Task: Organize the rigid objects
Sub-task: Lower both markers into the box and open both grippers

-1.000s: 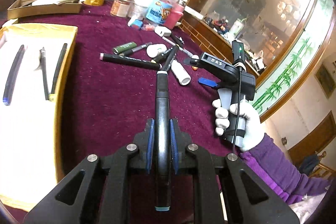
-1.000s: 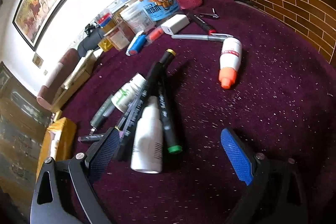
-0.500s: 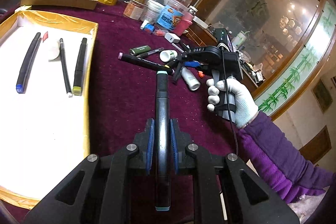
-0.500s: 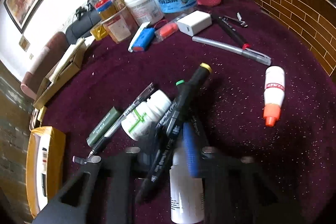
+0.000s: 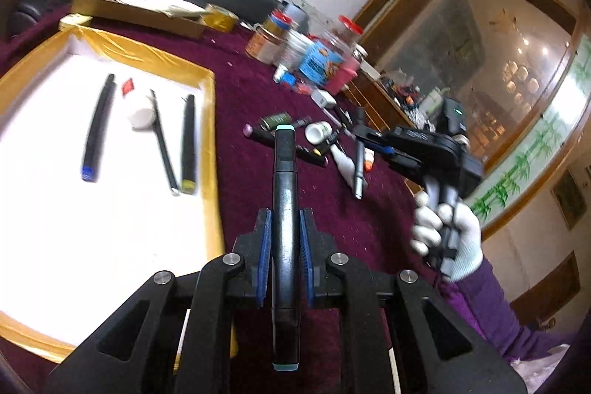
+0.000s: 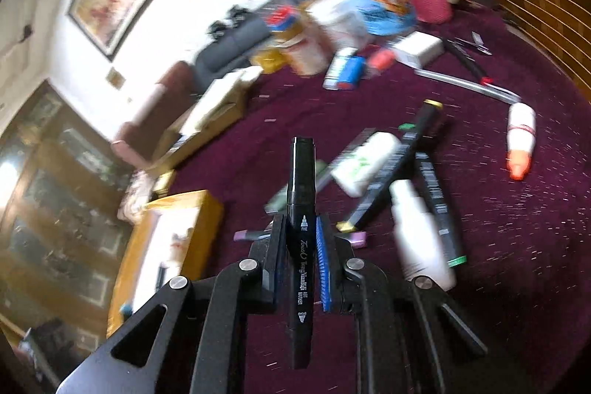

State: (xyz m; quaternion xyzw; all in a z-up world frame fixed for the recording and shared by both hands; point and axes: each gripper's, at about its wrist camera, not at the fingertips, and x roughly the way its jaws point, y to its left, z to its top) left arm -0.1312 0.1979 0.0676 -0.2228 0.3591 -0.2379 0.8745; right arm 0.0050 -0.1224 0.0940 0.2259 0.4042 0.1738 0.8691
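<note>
My left gripper (image 5: 284, 239) is shut on a black marker with teal ends (image 5: 284, 172), held above the maroon cloth just right of the yellow-rimmed white tray (image 5: 210, 143). The tray holds three dark pens (image 5: 187, 139) and a small white bottle (image 5: 140, 115). My right gripper (image 6: 301, 246) is shut on a black art marker (image 6: 302, 209), lifted above the pile; it also shows in the left wrist view (image 5: 388, 150), the marker hanging from it. A pile of markers (image 6: 399, 165) and white bottles (image 6: 421, 231) lies on the cloth.
Jars and tubs (image 5: 314, 58) stand at the table's back. A cardboard box (image 5: 136, 10) and tape roll (image 5: 221, 17) lie behind the tray. An orange-capped bottle (image 6: 521, 143), silver pen (image 6: 465, 84) and white charger (image 6: 417, 48) lie right. A wooden cabinet edge (image 5: 384, 106) borders the table.
My right gripper closed on a black marker in the pile and lifted it. My left gripper moved up and left with its marker, bringing more of the tray into view.
</note>
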